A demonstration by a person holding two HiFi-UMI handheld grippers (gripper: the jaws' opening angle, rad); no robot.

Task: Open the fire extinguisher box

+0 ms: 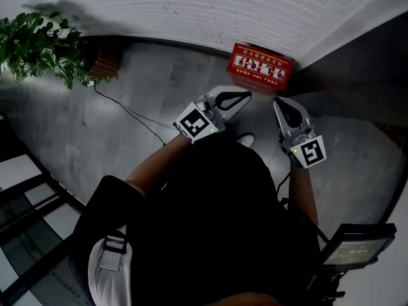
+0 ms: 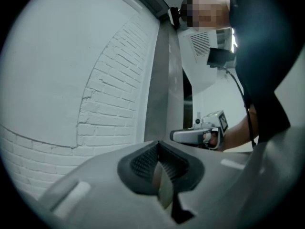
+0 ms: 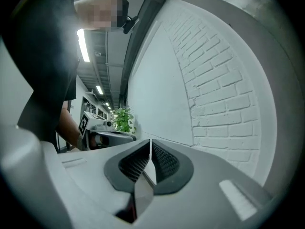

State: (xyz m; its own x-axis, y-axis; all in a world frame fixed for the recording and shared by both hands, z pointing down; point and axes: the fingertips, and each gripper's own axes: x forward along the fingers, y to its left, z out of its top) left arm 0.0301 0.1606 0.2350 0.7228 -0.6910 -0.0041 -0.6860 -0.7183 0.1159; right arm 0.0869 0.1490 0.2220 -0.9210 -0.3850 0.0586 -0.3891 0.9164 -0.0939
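The red fire extinguisher box [image 1: 261,65] stands on the grey floor against the white brick wall [image 1: 210,8], its lid with white pictograms facing up. My left gripper [image 1: 244,96] hovers just short of the box's near left side, jaws shut and empty. My right gripper [image 1: 279,102] is held near the box's right front corner, also shut with nothing in it. Neither gripper view shows the box; both look up along the brick wall. The left gripper [image 2: 158,149] sees the right gripper [image 2: 200,135], and the right gripper [image 3: 150,149] sees the left gripper [image 3: 107,137].
A potted green plant [image 1: 38,43] stands at the far left by the wall, with a thin cable [image 1: 127,113] running from it across the floor. A dark wall panel [image 1: 357,62] rises right of the box. A dark device [image 1: 357,244] hangs at my lower right.
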